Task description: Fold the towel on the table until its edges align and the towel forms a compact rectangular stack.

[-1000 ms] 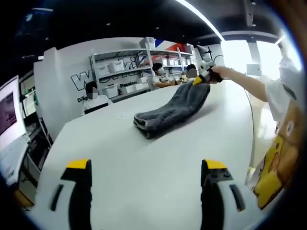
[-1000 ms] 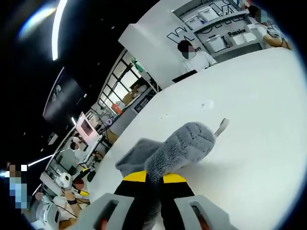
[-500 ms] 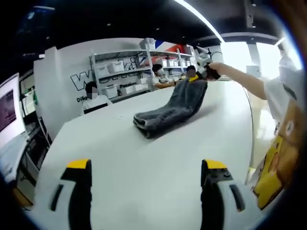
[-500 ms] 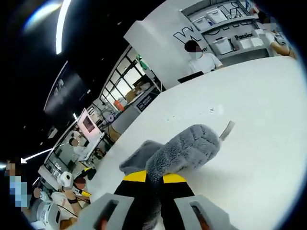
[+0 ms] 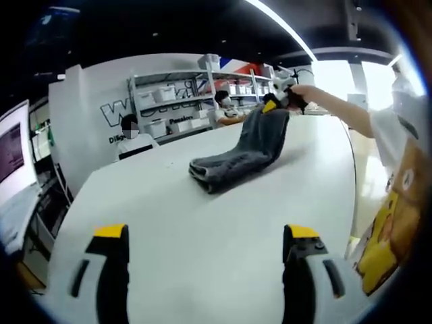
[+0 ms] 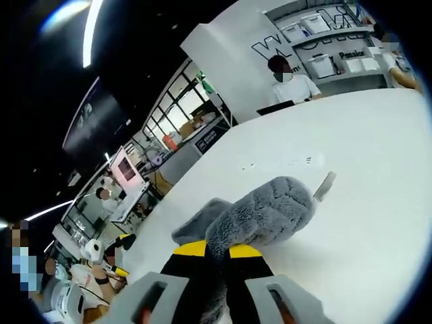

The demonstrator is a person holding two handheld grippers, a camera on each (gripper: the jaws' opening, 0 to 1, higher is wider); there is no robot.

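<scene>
A grey fluffy towel (image 5: pixel 239 155) lies partly folded on the white table (image 5: pixel 202 229), its far end lifted. My right gripper (image 5: pixel 271 106), held by a person's hand, is shut on that raised end, up and to the right of the pile. In the right gripper view the towel (image 6: pixel 263 216) runs out from between the yellow-tipped fingers (image 6: pixel 191 249) of the right gripper (image 6: pixel 217 250), and a white tag (image 6: pixel 325 185) sticks out beside it. My left gripper (image 5: pixel 206 233) hovers open over bare table, well short of the towel, with nothing between its fingers.
Shelves with white bins (image 5: pixel 172 101) and seated people (image 5: pixel 133 135) stand beyond the table's far edge. A person's arm and patterned clothing (image 5: pixel 395 202) fill the right side. A monitor (image 5: pixel 13 148) stands at the left. More people and desks (image 6: pixel 101 223) lie off the table's edge.
The right gripper has carried the towel's raised end a little higher and leftward, toward the folded pile. The left gripper has stayed still and open.
</scene>
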